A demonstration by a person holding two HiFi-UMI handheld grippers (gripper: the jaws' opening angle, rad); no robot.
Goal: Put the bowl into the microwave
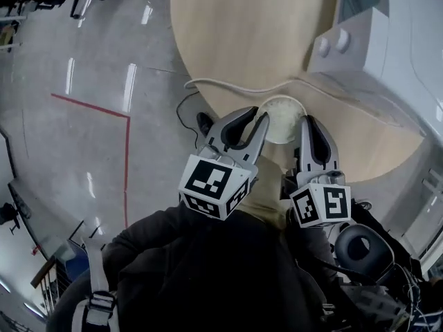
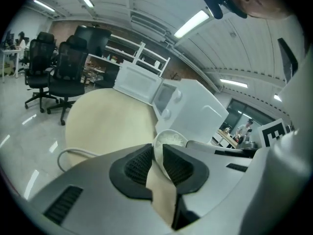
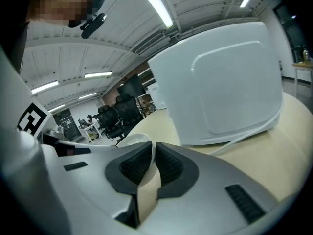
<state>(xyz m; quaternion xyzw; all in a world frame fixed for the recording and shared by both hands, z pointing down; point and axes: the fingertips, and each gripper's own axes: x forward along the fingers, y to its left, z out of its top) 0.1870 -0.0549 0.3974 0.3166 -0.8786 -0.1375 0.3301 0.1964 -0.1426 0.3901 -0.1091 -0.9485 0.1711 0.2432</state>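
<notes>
The white bowl (image 1: 282, 118) hung between the two grippers over the near edge of the round wooden table (image 1: 242, 33), just short of the white microwave (image 1: 387, 47) that stood at the far right of the tabletop. Whether the bowl touched the table could not be told.

The left gripper (image 1: 259, 115) was clamped on the bowl's left rim. In the left gripper view its ribbed black pads (image 2: 139, 164) pinched the thin wall of the bowl (image 2: 170, 138). The right gripper (image 1: 308, 123) gripped the opposite rim, and in the right gripper view its pads (image 3: 166, 163) were closed tight on the edge of the bowl (image 3: 132, 140).

The only markings that showed were the black-and-white square patterns on the marker cubes (image 1: 211, 185) (codes rather than words).

Two round knobs (image 1: 332, 43) sat on the microwave's front. From the left gripper view a white panel (image 2: 137, 84) stood out at the microwave's left, seemingly its open door. A pale cable (image 1: 228, 85) ran across the table's near edge. Black office chairs (image 2: 63, 67) stood beyond the table, and a red line (image 1: 104, 109) crossed the grey floor (image 1: 83, 61) at the left.
</notes>
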